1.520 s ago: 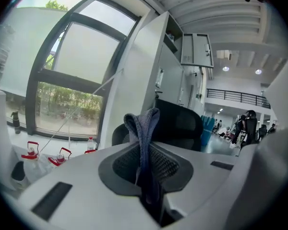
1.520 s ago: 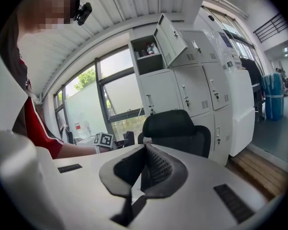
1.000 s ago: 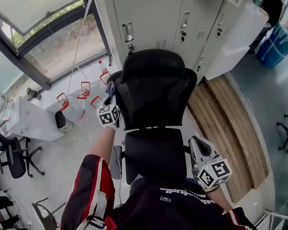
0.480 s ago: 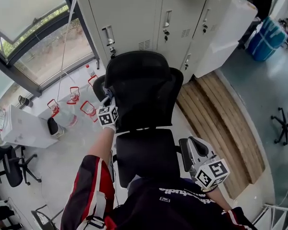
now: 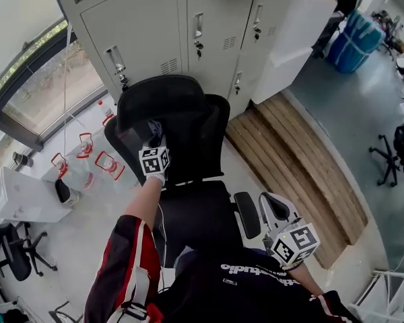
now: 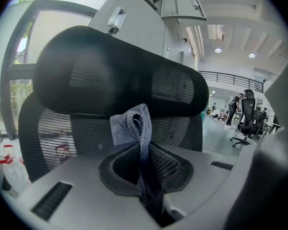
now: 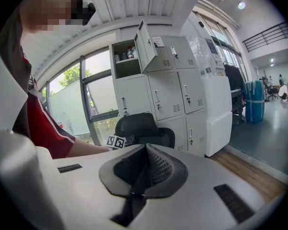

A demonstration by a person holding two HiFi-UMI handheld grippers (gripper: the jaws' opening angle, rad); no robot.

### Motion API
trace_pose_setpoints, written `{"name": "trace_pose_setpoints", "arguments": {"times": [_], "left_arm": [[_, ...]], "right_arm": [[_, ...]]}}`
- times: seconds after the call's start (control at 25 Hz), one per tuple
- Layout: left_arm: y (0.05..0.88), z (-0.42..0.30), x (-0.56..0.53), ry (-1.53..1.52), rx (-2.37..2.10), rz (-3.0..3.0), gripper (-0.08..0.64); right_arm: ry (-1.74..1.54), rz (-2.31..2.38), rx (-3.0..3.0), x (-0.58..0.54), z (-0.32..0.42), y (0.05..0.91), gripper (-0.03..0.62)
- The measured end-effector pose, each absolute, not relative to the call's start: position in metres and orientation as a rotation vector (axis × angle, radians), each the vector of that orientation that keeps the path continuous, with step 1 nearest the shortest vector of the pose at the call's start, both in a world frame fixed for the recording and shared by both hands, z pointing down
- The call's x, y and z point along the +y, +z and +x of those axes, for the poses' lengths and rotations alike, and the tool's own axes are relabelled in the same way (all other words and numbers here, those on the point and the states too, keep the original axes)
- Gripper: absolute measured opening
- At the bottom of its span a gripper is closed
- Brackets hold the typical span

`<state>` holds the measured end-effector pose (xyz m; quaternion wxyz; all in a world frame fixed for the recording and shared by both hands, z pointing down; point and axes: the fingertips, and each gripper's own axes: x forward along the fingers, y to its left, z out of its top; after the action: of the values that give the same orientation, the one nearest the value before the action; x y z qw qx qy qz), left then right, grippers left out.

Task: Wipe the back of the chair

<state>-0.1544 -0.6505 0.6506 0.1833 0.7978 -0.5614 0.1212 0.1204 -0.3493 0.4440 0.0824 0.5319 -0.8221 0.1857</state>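
Observation:
A black mesh office chair stands before me, with its backrest and headrest facing me. My left gripper is shut on a grey-blue cloth, which is held up against the mesh of the backrest just below the headrest. In the head view the cloth shows above the gripper's marker cube. My right gripper hangs low at my right side, beside the chair's right armrest. Its jaws are shut with nothing between them.
Grey metal lockers stand right behind the chair. Water bottles with red handles sit on the floor at the left by a window. Wooden planks lie on the floor at the right. Other office chairs stand farther off.
The chair and my left gripper have drifted left in the head view as my head turned. The cloth went from the backrest's left edge to the mesh below the headrest. The right gripper barely moved.

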Motion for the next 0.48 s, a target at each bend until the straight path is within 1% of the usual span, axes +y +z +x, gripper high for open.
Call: {"name": "trace_pose_setpoints", "arguments": {"times": [0.48], "left_arm": [[0.654, 0.008, -0.674, 0.371, -1.37, 2.401, 0.054]], "right_arm": [[0.589, 1.741, -2.367, -0.343, 0.199, 0.455, 0.014]]}}
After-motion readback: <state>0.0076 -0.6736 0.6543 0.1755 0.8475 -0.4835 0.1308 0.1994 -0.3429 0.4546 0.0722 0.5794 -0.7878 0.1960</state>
